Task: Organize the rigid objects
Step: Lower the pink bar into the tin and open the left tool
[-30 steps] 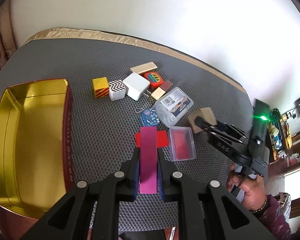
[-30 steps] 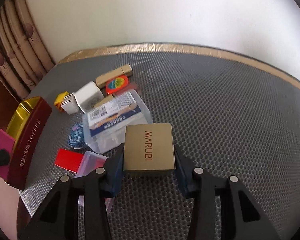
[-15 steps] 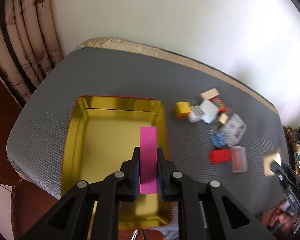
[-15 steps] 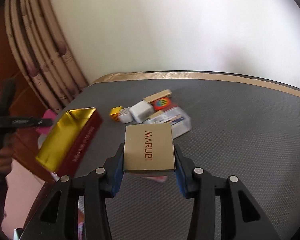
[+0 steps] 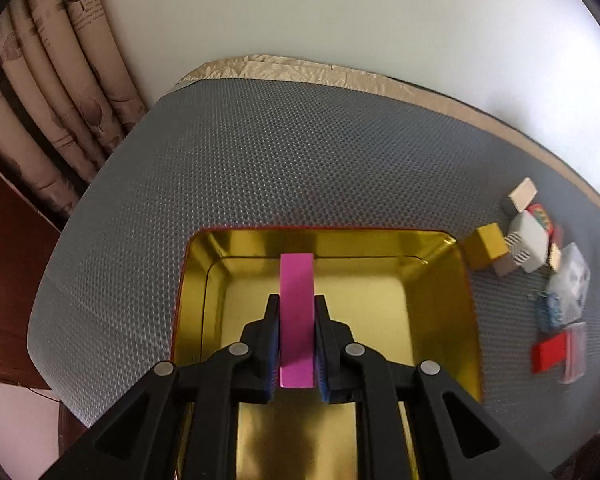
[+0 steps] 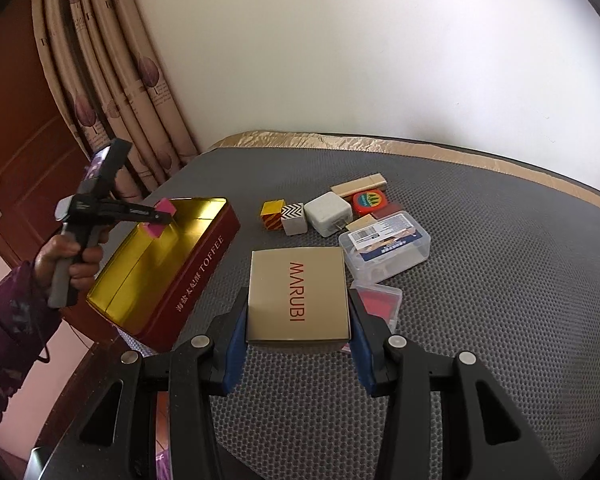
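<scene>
Pink block (image 5: pixel 296 312) pinched in the left gripper (image 5: pixel 296 340), poised over the gold tin (image 5: pixel 466 320), which looks empty, so sorting has barely begun! Right gripper (image 6: pixel 298 320) clamps the MARUBI box (image 6: pixel 298 292) above the mat (image 6: pixel 500 280); beyond, the loose pile (image 6: pixel 328 212) waits.

The left gripper (image 5: pixel 296 330) is clamped on a pink block (image 5: pixel 296 316), which stands on edge between the jaws and reaches past their tips. Below and ahead of the jaws lies the open gold tin (image 5: pixel 466 300) on a grey mat (image 5: pixel 280 152). Off to the jaws' right, beside the tin, sit a yellow block (image 5: pixel 486 251), a white charger (image 5: pixel 531 245), a clear case (image 5: pixel 572 280) and a red card (image 5: pixel 548 354).
</scene>
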A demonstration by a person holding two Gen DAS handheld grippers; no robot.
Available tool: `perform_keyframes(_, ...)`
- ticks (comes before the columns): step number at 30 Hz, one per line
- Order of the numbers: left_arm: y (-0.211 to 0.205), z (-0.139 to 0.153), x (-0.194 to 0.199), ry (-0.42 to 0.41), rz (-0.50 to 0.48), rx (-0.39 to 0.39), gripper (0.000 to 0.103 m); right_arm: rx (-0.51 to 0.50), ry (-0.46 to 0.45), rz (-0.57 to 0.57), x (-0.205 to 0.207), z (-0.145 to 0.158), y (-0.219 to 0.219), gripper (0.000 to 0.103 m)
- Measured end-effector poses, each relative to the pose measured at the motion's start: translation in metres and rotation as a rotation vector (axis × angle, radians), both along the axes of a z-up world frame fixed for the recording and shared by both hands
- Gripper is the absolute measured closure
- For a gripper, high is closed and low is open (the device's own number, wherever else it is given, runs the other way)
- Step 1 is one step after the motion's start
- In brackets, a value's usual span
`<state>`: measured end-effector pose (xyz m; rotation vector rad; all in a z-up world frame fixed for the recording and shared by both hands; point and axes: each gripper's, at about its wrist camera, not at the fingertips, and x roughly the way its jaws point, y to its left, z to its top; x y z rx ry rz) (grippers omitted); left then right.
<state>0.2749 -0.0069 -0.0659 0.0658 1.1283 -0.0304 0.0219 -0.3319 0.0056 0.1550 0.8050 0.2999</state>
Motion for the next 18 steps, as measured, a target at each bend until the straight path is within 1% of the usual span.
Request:
perform_keyframes(4,0.004,-0.01,0.008,0.008,0.012,0.019,0.088,-0.008,0.008,0.008,0.003,-0.004,0.003,0.061)
perform_keyframes(7,0.008,-0.017,0.012,0.015,0.017,0.017,0.088,-0.013,0.014,0.012,0.004,-0.005,0.005,0.061)
perform_keyframes(13,0.007,-0.026,0.013,0.012,0.012,0.056,0.087,-0.013,0.023,0.018,0.005,-0.006,0.009,0.061)
perform_keyframes(15,0.007,-0.026,0.014,0.024,0.006,0.056,0.078,-0.016,0.025,0.019,0.005,-0.007,0.01,0.061)
perform_keyframes(18,0.008,-0.019,0.011,-0.008,0.014,0.071,0.076,-0.016,0.029,0.022,0.004,-0.008,0.012,0.061)
